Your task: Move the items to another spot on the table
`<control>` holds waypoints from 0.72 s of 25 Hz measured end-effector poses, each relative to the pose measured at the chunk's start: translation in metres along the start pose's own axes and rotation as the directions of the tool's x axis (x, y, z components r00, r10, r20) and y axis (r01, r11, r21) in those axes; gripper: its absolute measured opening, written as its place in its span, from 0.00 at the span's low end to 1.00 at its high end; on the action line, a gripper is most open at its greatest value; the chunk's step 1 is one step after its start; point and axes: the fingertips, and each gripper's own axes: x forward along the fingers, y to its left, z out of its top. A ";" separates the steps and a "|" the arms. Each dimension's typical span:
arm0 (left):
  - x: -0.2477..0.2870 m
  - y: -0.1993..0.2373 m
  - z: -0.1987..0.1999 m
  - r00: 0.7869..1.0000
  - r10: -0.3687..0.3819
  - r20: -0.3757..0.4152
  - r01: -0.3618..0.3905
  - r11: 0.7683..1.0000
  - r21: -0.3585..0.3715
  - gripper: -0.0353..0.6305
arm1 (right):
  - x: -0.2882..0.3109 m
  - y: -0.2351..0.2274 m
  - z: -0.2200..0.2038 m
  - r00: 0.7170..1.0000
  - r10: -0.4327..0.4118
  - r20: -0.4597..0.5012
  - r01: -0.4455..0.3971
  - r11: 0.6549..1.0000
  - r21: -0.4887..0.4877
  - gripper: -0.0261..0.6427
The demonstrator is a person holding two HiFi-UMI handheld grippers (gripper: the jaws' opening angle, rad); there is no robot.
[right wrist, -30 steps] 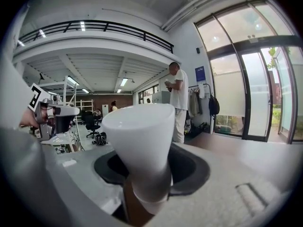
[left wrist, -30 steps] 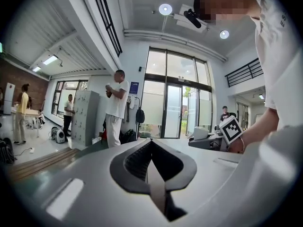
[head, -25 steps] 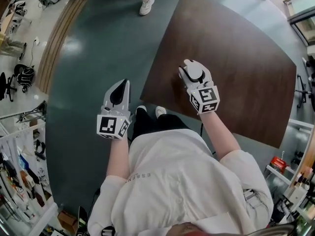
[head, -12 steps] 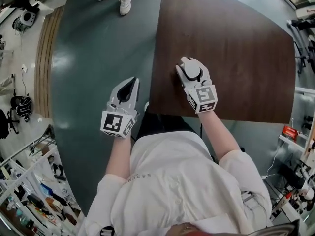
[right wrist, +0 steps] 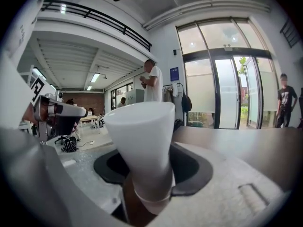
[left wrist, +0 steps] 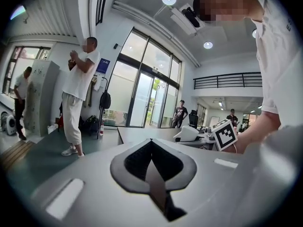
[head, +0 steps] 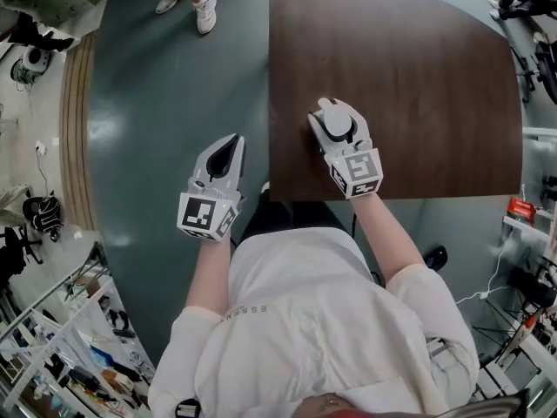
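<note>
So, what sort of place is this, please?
Probably an open-plan lab or workshop hall, judging by the tall glass doors, a mezzanine railing above, and cluttered shelves of gear beside the floor.

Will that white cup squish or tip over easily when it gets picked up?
The white cup looks thin-walled, so it is probably light and squishy if the right gripper squeezes hard. Its bottom is narrower than its top, so it may tip easily on the table.
</note>
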 end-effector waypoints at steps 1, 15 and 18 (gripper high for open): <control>-0.001 0.000 0.000 1.000 -0.005 -0.002 0.005 1.000 0.002 0.08 | 0.000 0.000 0.000 1.000 -0.005 0.002 0.005 1.000 0.018 0.36; -0.005 -0.006 0.025 0.996 -0.092 0.018 0.091 0.995 0.037 0.08 | -0.043 -0.013 0.022 0.988 -0.149 0.032 0.146 0.985 0.094 0.53; -0.002 -0.016 0.034 0.989 -0.145 0.031 0.144 0.988 0.049 0.08 | -0.072 -0.018 0.039 0.972 -0.222 0.079 0.216 0.973 0.078 0.36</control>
